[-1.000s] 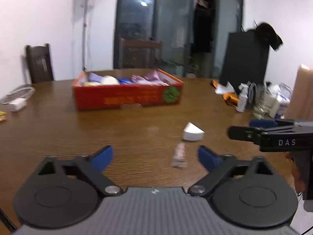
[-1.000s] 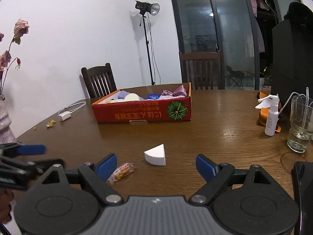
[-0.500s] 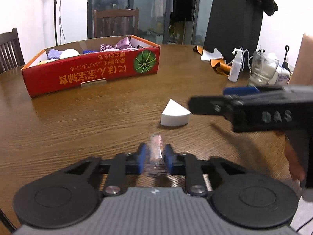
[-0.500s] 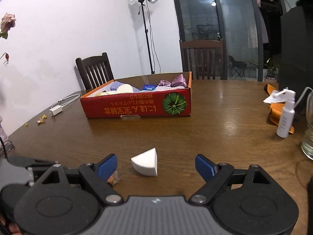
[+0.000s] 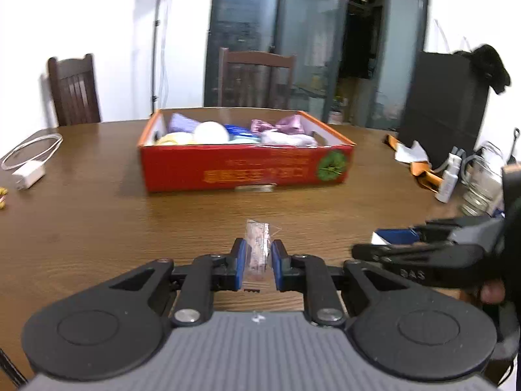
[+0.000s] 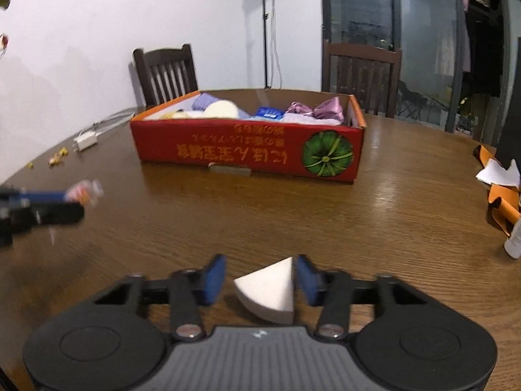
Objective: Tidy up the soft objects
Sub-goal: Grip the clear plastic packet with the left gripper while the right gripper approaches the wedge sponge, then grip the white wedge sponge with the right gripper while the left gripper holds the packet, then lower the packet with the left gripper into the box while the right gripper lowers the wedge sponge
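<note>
Bare wooden table (image 6: 407, 221) lies open up to the red box (image 6: 247, 150), blocking beyond.

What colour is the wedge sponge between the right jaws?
White wedge sponge; right wrist view shows it best.

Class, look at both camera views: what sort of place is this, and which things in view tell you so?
Probably a home dining room: a large wooden table, wooden dining chairs drawn up to it, and glass sliding doors behind.
</note>
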A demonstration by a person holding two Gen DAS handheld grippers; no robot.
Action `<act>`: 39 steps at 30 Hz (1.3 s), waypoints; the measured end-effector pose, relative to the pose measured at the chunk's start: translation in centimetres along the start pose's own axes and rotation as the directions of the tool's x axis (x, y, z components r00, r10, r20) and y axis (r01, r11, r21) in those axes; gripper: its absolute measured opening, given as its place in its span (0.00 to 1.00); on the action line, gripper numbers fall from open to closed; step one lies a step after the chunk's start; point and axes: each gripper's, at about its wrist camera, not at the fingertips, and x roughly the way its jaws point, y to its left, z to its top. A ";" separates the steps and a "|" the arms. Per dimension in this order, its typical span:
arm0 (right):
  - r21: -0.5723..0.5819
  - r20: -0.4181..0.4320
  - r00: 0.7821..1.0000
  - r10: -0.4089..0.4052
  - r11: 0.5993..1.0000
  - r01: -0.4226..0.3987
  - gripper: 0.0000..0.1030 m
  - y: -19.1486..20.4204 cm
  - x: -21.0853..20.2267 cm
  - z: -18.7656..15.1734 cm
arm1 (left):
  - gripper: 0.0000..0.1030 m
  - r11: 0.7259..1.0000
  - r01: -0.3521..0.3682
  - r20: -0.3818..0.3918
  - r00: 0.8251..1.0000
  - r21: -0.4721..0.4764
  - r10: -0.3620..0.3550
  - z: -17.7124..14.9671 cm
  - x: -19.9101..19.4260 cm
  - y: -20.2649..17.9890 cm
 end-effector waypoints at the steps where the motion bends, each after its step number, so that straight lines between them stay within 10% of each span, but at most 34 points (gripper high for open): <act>1: -0.017 0.001 1.000 -0.014 1.000 0.014 0.37 0.3 0.0 -0.2 | 0.17 1.000 -0.001 0.000 1.000 -0.011 0.001 0.0 -0.2 0.3; 21: 0.023 0.071 0.995 0.066 0.997 -0.067 0.30 0.7 -4.5 0.9 | 0.17 0.996 0.081 0.062 0.995 -0.043 -0.078 1.5 -0.9 2.3; 29: -0.040 0.177 0.972 0.154 0.988 -0.149 0.30 -0.4 -1.7 11.3 | 0.17 0.996 0.088 0.145 0.986 -0.006 -0.086 11.4 5.9 5.5; 39: 0.234 0.087 0.949 0.303 0.920 -0.315 0.30 -3.3 15.9 26.5 | 0.17 0.991 -0.059 -0.039 0.998 -0.117 0.055 20.4 23.3 12.6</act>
